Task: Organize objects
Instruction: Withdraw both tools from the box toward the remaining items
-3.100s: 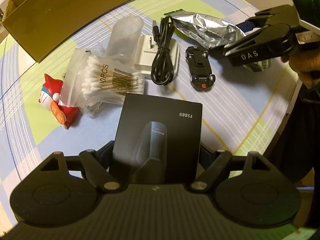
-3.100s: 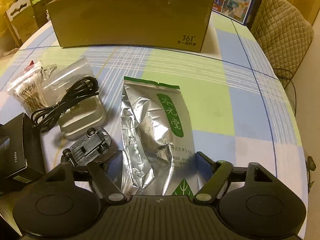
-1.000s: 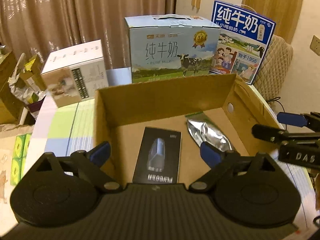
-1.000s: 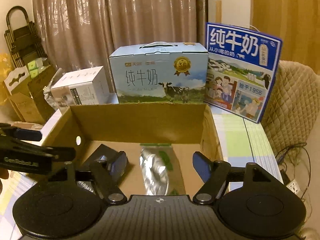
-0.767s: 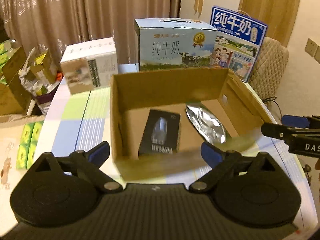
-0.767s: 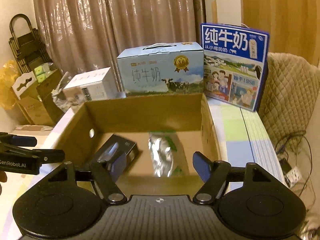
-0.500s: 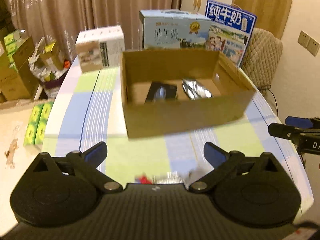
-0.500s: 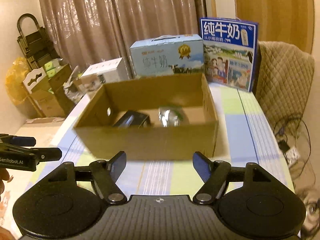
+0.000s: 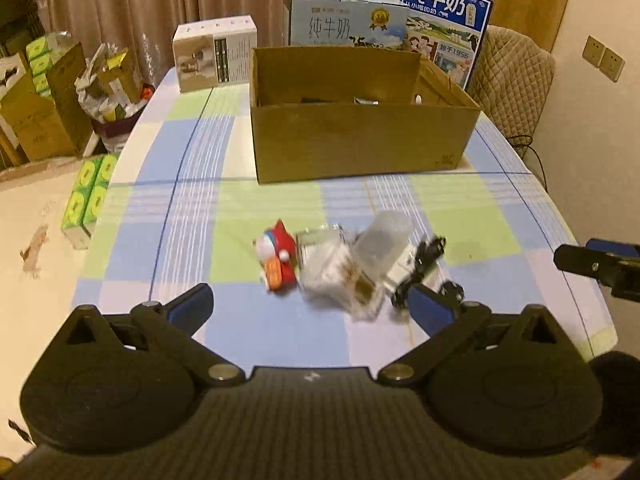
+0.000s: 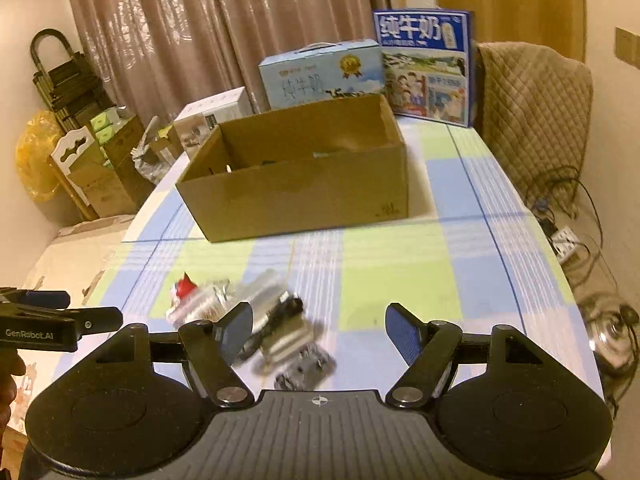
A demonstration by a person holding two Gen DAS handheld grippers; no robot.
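Nearest, the left gripper [image 9: 310, 308] stood spread wide and empty above the checked tablecloth [image 9: 192, 200], and the right gripper [image 10: 320, 326] was parted about halfway, gripping nothing. Just beyond, at twelve to one o'clock from the left gripper, lay a blurred cluster: a red toy figure [image 9: 278, 256], a bag of cotton swabs [image 9: 332, 270], a white charger [image 9: 398, 268] with black cable [image 9: 424, 260], and a toy car [image 10: 306, 370]. Farther at twelve o'clock sat the open cardboard box [image 9: 360, 140], milk cartons [image 9: 344, 20] behind it.

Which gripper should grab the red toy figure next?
Left, probably. The red toy figure lies ahead of the open left gripper; the right gripper faces the toy car instead.
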